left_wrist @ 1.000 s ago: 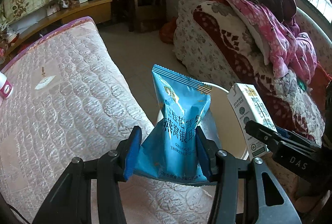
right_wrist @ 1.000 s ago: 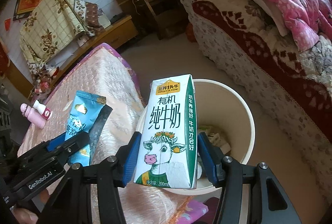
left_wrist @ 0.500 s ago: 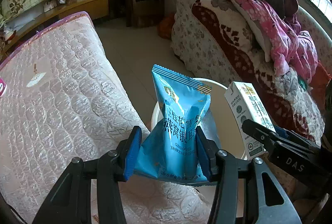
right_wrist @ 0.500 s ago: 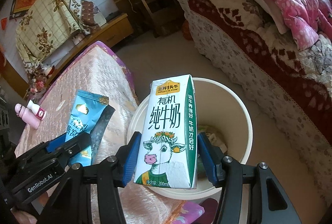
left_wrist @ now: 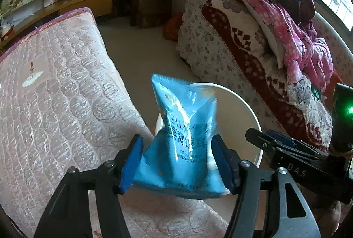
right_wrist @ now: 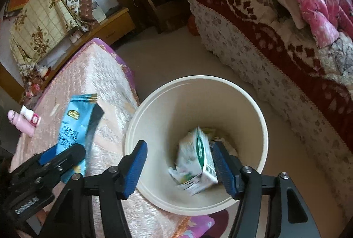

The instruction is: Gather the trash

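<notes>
left hand-held gripper (left_wrist: 177, 163): I had its fingers spread apart; blue snack bag (left_wrist: 183, 138) sat blurred between the pads, looked loose, above the bin's near rim.
right hand-held gripper (right_wrist: 179, 166): I had it wide apart, holding nothing, over the bin mouth.
milk carton (right_wrist: 195, 160): blurred, tilted, inside the cream bin (right_wrist: 154, 110), just beside my right pad.
bin contents: other scraps visible at the bottom, too small to tell.
mattress (right_wrist: 103, 74): just left of the bin; pink bottle (right_wrist: 24, 122) lay on it.
</notes>
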{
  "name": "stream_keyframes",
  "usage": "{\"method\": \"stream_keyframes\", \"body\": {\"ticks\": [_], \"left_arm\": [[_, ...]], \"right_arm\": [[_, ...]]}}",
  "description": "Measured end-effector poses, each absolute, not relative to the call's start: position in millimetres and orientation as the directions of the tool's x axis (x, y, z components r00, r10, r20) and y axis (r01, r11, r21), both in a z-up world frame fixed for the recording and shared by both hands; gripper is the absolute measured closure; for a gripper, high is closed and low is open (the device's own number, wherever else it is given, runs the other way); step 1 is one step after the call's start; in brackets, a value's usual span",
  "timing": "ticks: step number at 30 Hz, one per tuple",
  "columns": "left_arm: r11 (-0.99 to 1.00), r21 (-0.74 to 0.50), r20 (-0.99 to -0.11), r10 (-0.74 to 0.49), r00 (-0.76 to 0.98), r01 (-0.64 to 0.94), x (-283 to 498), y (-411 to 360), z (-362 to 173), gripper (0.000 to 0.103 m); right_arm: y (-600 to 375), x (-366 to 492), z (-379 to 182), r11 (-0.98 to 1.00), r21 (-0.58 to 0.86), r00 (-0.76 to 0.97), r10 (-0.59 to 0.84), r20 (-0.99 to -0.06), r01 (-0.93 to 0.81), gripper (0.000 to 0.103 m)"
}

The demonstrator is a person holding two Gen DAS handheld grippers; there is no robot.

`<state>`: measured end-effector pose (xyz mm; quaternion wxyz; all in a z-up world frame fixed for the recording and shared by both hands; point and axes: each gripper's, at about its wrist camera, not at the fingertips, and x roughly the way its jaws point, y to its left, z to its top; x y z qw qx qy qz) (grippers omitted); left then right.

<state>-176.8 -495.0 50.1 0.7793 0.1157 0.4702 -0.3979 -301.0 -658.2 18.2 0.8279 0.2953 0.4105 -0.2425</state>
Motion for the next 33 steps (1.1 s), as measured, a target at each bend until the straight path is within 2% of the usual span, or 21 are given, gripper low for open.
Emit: {"method": "stream_keyframes", "body": {"ticks": [7, 18, 28, 31, 33], "left_arm": [[0.681, -0.179, -0.825, -0.497, 0.269, 0.71, -174, -478, 54, 0.037], [0.708, -0.116, -0.756, -0.517, 0.4, 0.696, -181, -442, 80, 0.024], [0.767, -0.102, -0.673, -0.522, 0.524, 0.634, -189, -390, 114, 0.024], [0.788, -0.084, -0.639, -0.512, 0.574, 0.61, -194, -372, 128, 0.024], [0.799, -0.05, -0.616, -0.497, 0.611, 0.599, -199, -362, 137, 0.024]], "right_arm": [[-655, -301, 20, 0.706, 0.296, 0.55, -0.156, -0.821, 0.643, 0.037], [-633, -304, 41, 0.727, 0.281, 0.573, -0.186, -0.798, 0.627, 0.037], [-582, -318, 80, 0.774, 0.251, 0.65, -0.255, -0.716, 0.581, 0.036], [-563, -324, 93, 0.793, 0.222, 0.669, -0.286, -0.686, 0.568, 0.028], [-551, -329, 102, 0.802, 0.217, 0.688, -0.299, -0.661, 0.557, 0.027]]}}
